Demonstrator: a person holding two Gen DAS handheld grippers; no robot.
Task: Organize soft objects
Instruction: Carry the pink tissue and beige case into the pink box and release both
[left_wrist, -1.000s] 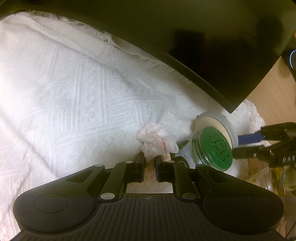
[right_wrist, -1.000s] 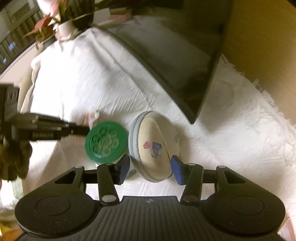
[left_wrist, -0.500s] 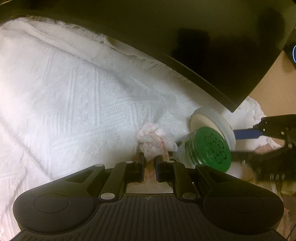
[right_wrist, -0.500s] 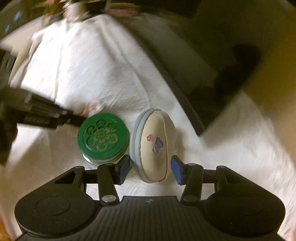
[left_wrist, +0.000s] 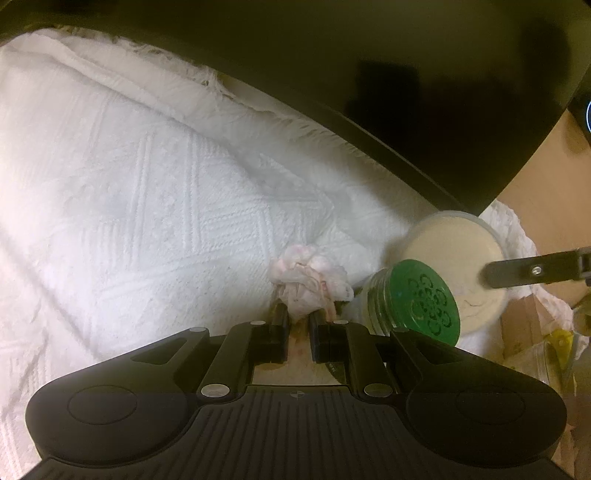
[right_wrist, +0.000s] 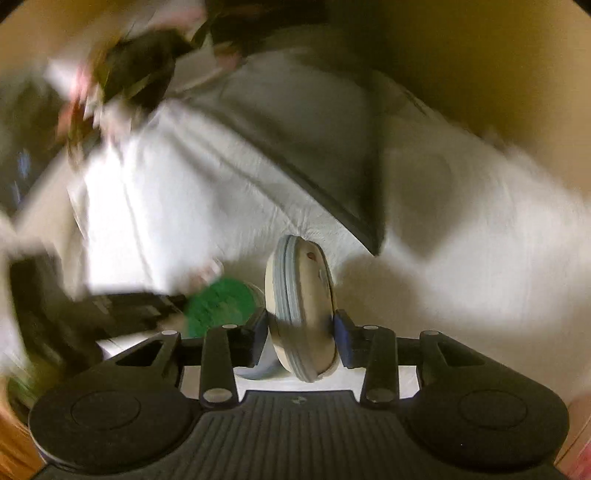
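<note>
**Cream cushion being clamped edge-on while the tissue is being held**

White woven cloth (left_wrist: 147, 221) is being seen under everything, spread over the surface. Going from left to right in the left wrist view: the left gripper (left_wrist: 296, 317) is being kept shut on a crumpled pinkish tissue (left_wrist: 310, 280), whose bulk is bulging out beyond the fingertips and is resting on or just above the cloth. Just beside it to the right, a jar with a green lid (left_wrist: 424, 302) is lying tilted, its lid facing the camera. Behind and touching the jar, the round cream cushion (left_wrist: 454, 258) is being reached by one finger of the other tool from the right edge.

In the blurred right wrist view, the right gripper (right_wrist: 299, 328) is being closed around that cushion (right_wrist: 299, 295). The disc is being presented on edge, its seam running straight away from the camera along the fingers, so its thin axis is lying across the jaws. The pads are being brought against both flat faces, and contact appears to be made. The green lid (right_wrist: 218, 306) is lying just to the left of the left pad.

Judged from this, the right hand is the nearer one for the cushion, and the narrow jar-side clearance is being taken as the risk.
</note>
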